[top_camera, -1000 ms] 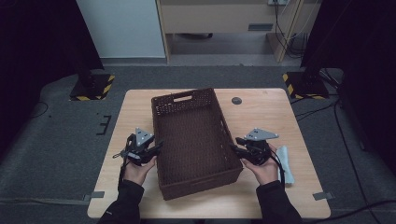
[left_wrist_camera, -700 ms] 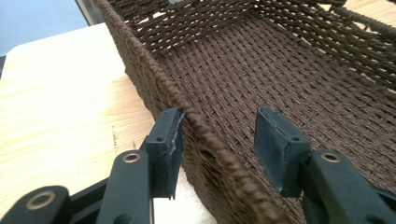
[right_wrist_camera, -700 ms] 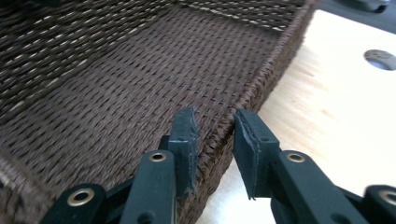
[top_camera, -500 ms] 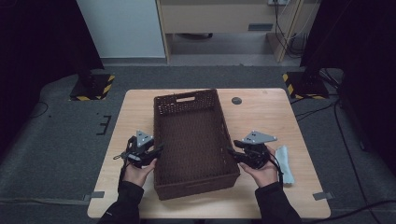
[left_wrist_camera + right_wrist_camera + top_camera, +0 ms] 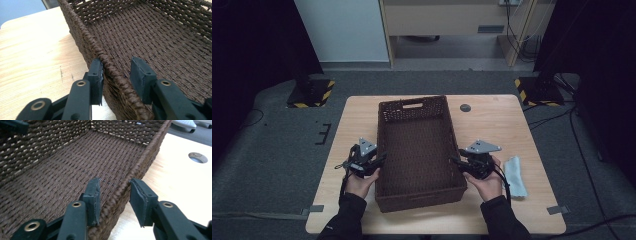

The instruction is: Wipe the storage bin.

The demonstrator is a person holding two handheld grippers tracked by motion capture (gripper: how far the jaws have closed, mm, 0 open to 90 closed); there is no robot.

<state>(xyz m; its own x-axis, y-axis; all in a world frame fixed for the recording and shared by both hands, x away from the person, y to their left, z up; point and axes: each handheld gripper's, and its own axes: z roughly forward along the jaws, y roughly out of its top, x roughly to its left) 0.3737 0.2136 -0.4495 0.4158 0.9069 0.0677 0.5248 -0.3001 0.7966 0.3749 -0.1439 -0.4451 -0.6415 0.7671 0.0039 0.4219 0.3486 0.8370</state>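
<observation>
Between the earlier pictures and now, the woven basket (image 5: pixel 419 150) is swinging from a skewed lie to one nearly square with the tabletop (image 5: pixel 512 125), its far end coming round toward the middle. It is sitting in the centre of the tabletop, long axis running away from the person, nothing inside it.

Straddling its left long rim, the left hand-held gripper (image 5: pixel 116 72) has just been closing: its outer jaw is touching the braided edge while the inner jaw is standing off from it inside, so the wall is between the jaws but not yet pinched. Straddling the right long rim, the right hand-held gripper (image 5: pixel 113 192) has also been narrowing a little; gaps are showing on both sides of the rim, so it is not clamping either.

By my reading, the straightening is largely done, and what is remaining is a firm grip on both walls and any lift or carry that is meant to follow.

Dark brown twisted cord is making up the basket, tightly woven on the floor, more open on the walls, with a thick plaited rim and a handle slot (image 5: pixel 413 105) at the far end. Pale wood grain is showing on the tabletop, which is carrying a small round dark insert (image 5: pixel 465 107) and a light blue cloth (image 5: pixel 515 175) near the right hand.
</observation>
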